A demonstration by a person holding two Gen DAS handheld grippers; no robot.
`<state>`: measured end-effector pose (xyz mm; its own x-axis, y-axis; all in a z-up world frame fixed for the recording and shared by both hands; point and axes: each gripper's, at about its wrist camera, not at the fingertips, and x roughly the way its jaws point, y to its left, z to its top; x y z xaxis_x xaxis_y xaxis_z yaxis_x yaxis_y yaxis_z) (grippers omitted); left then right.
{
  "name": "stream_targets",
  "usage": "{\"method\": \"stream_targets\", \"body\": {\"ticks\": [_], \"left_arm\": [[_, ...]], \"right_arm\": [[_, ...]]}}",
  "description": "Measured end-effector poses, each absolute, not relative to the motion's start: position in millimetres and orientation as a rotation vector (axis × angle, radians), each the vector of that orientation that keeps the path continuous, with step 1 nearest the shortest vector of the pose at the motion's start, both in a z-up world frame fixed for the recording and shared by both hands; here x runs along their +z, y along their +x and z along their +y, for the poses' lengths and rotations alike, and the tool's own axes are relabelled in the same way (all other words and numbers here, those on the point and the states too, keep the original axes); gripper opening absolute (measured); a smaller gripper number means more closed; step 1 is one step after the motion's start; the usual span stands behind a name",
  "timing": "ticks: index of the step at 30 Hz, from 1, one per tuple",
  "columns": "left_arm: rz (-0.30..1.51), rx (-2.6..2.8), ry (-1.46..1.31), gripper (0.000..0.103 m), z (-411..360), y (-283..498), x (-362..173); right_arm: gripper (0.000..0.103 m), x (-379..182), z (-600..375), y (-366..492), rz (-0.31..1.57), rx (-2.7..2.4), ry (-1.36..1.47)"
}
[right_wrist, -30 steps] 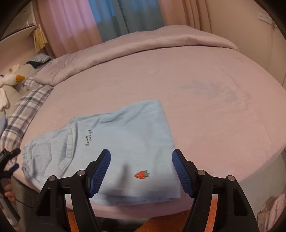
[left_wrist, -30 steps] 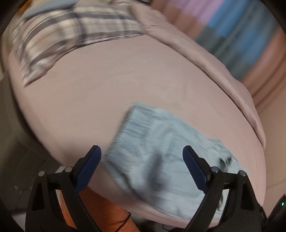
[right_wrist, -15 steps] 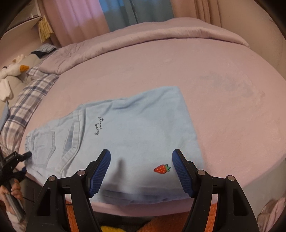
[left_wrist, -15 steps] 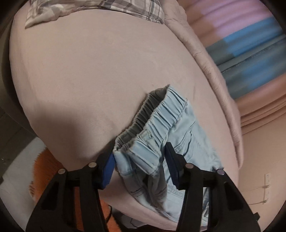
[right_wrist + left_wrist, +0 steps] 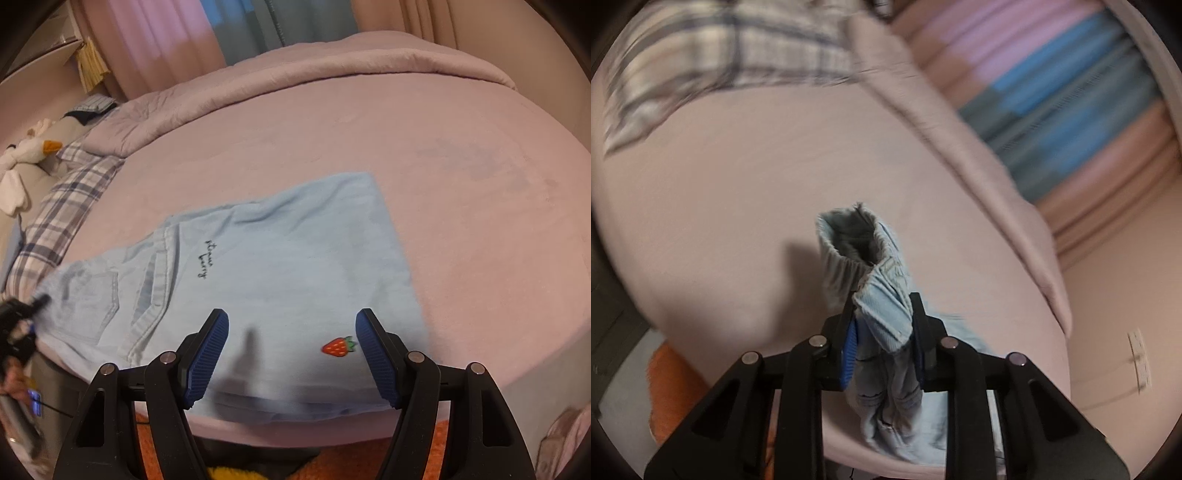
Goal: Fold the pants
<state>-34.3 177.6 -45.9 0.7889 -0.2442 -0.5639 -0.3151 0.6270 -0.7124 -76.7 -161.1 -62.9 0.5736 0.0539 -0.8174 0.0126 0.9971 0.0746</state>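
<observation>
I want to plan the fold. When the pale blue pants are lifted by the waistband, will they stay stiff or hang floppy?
Probably floppy: the waistband bunches and twists in the left hand-held gripper. The pants lie flat on the bed, so they likely drape and trail. They seem light.

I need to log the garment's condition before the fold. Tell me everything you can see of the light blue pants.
The light blue pants look like soft denim and lie flat near the front edge of the pink bed, legs already doubled. They carry dark script embroidery, a strawberry patch and a pocket. The left gripper, jaws just closing, pinches the elastic waistband and bunches it upward.
</observation>
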Motion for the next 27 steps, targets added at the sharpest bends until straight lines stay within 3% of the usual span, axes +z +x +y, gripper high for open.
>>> {"method": "stream_targets", "body": {"ticks": [6,13,27], "left_arm": [[0.629,-0.145,-0.797,0.023,119,-5,3],[0.674,-0.297,-0.689,0.023,52,20,15],[0.932,-0.441,-0.568,0.025,-31,70,-51]], "right_arm": [[0.071,-58,-174,-81,0.936,-0.005,0.109],[0.071,-55,-185,-85,0.925,-0.041,0.13],[0.071,-55,-196,-97,0.924,-0.087,0.156]]}}
